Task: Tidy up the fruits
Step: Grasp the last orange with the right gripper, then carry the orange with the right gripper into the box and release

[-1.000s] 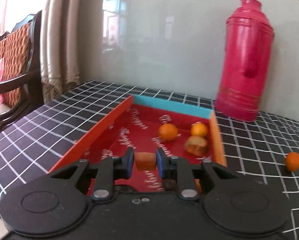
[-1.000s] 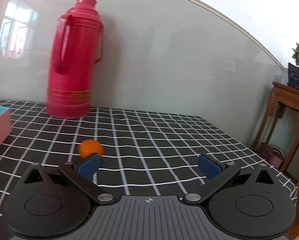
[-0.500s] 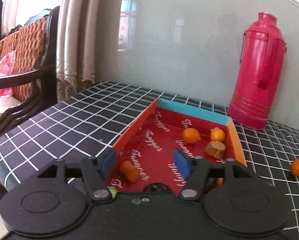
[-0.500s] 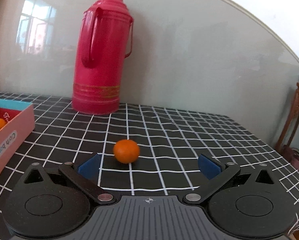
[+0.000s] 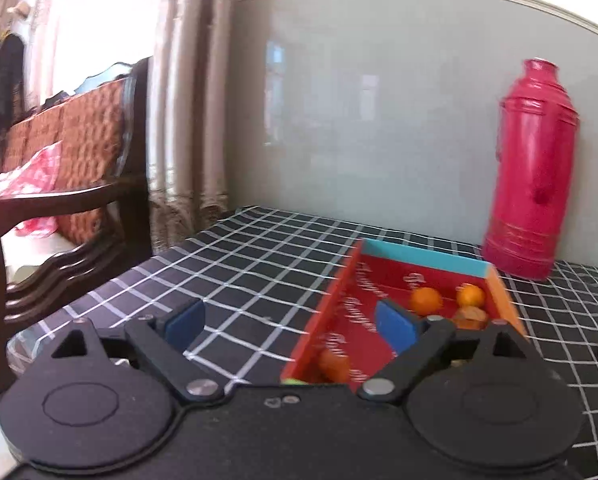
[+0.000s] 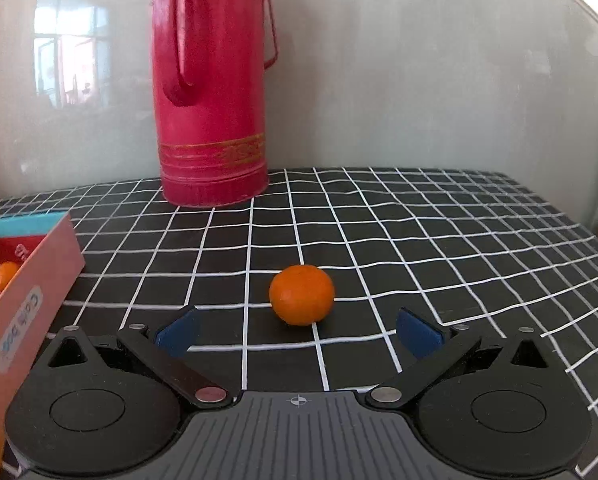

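Nearest to us, our right gripper (image 6: 297, 332) hovers low over the checked tablecloth (image 6: 439, 240) with its blue pads spread wide and nothing between them. Just beyond the gap, a little toward the right pad, a loose mandarin (image 6: 302, 294) sits on the cloth, apart from both pads. At the left edge of that view stands the pink outer wall of the cardboard box (image 6: 31, 292), with one orange fruit (image 6: 6, 275) visible inside it.

Our left gripper (image 5: 289, 326) is also wide open and empty, raised over the near left corner of the box (image 5: 323, 320). On the box's red floor, a small orange fruit (image 5: 333, 364) lies at the near end close to the left wall. Farther in, toward the far right corner, two round mandarins (image 5: 426, 301) (image 5: 471, 295) lie side by side, with a paler, rougher fruit (image 5: 471, 317) just in front of the right one; we cannot tell what it is.

Behind the box, at the table's far edge against the wall, a red thermos flask (image 6: 213, 92) stands upright. Off the table's left side, a dark wooden chair (image 5: 71, 184) sits before the curtains (image 5: 187, 92).
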The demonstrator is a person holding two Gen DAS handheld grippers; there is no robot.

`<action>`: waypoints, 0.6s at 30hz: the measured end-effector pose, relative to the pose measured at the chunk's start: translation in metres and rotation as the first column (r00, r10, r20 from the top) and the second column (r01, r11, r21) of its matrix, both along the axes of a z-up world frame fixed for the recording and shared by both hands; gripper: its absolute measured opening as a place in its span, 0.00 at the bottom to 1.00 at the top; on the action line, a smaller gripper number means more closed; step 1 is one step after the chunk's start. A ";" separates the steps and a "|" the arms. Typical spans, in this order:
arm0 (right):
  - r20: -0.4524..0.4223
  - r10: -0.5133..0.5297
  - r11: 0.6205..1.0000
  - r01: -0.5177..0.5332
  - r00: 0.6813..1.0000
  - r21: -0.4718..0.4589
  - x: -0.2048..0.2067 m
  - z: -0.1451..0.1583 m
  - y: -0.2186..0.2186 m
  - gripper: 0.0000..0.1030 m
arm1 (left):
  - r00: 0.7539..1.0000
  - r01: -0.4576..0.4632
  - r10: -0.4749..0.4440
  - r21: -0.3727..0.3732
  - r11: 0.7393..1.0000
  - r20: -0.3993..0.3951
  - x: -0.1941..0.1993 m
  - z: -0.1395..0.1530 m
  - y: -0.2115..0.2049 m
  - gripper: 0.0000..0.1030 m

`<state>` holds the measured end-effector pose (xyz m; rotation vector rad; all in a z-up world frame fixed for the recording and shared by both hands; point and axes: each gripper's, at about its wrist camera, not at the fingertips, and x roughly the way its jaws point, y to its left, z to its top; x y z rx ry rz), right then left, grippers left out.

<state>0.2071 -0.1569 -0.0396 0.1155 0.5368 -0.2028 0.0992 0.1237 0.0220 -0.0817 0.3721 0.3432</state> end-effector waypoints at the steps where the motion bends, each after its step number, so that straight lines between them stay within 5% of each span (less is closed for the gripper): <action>1: -0.001 -0.001 1.000 0.001 1.000 0.002 0.005 0.000 -0.001 1.00 | 1.000 -0.013 0.013 -0.007 1.000 -0.002 0.000 0.000 0.005 0.83; 8: -0.005 -0.041 0.999 0.041 0.999 0.002 0.032 -0.002 -0.005 0.99 | 0.995 -0.098 0.097 -0.067 0.993 -0.012 -0.007 0.000 0.036 0.83; 10: -0.013 -0.042 0.999 0.042 0.999 0.019 0.036 -0.004 -0.007 0.75 | 0.994 -0.111 0.110 -0.074 0.991 -0.015 -0.009 0.000 0.040 0.84; 11: -0.023 -0.031 0.998 0.032 0.999 0.049 0.038 -0.006 -0.009 0.47 | 0.993 -0.115 0.114 -0.076 0.990 -0.018 -0.010 -0.001 0.042 0.84; 18: -0.031 -0.028 0.996 0.030 0.999 0.078 0.038 -0.010 -0.011 0.42 | 0.992 -0.125 0.123 -0.102 0.987 -0.031 -0.010 -0.002 0.046 0.84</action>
